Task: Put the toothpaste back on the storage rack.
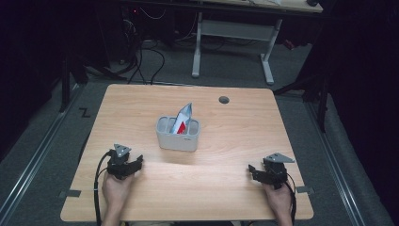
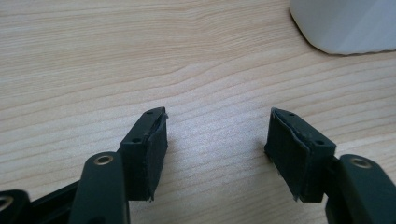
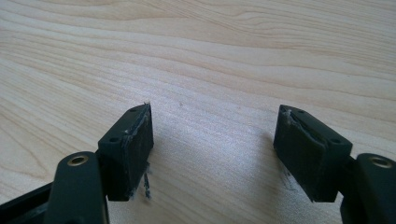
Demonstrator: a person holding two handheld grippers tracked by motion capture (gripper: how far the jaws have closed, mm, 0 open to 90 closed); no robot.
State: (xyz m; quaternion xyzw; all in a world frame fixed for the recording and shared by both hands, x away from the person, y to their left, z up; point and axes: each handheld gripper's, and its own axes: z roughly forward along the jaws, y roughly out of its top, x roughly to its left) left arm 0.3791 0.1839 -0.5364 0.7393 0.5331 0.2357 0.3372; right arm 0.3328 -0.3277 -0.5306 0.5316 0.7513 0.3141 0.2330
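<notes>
While the grey caddy [image 1: 178, 134] holding a pouch [image 1: 183, 118] stands mid-table [image 1: 141, 103], the left gripper [image 1: 137, 162] and right gripper [image 1: 253, 170] rest near the front edge, jaws spread, gripping nothing.

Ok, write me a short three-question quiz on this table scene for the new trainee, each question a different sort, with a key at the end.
1. True or false: the left claw is shut on the packet.
2. Multiple choice: where is the packet? A) flat on the table; B) standing in the grey holder; C) in the right claw.
3. Fill in: the small round hole in the table lies towards its ____ edge, seen from the person's side.

Key
1. False: both claws rest open on the table, nothing between their jaws.
2. B: it sticks up out of one compartment, tilted.
3. Far: it lies beyond the holder, a little to the right.
</notes>
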